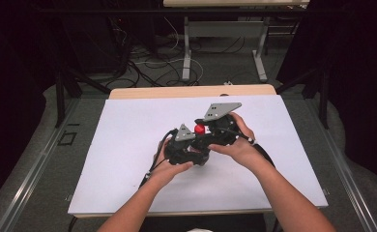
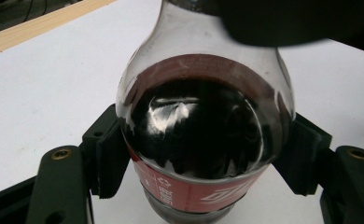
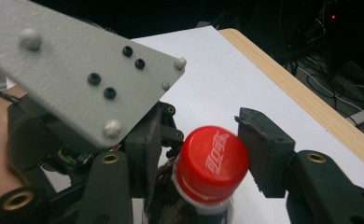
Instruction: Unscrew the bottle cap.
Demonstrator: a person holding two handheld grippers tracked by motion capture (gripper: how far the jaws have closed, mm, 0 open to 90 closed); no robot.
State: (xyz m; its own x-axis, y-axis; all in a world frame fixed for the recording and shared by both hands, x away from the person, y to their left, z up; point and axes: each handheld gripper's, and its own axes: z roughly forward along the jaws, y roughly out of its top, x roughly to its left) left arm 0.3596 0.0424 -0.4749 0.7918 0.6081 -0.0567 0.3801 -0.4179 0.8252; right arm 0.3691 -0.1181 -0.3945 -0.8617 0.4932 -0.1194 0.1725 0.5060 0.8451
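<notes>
A clear cola bottle (image 2: 199,107) with dark drink and a red label stands tilted over the white table sheet (image 1: 123,145). My left gripper (image 2: 207,156) is shut on its body, both pads pressed against its sides. The bottle's red cap (image 3: 210,161) lies between the jaws of my right gripper (image 3: 206,158). The right pad sits at the cap's edge and the left pad stands a little apart, so the jaws are open around it. In the high view both hands meet mid-table, with the red cap (image 1: 199,129) between the two grippers.
The sheet covers a wooden table whose far edge (image 1: 191,92) shows as a light strip. Beyond it, cables (image 1: 148,63) lie on the floor by another table's legs (image 1: 186,53). The left gripper's grey plate (image 3: 77,70) hangs close over the right gripper view.
</notes>
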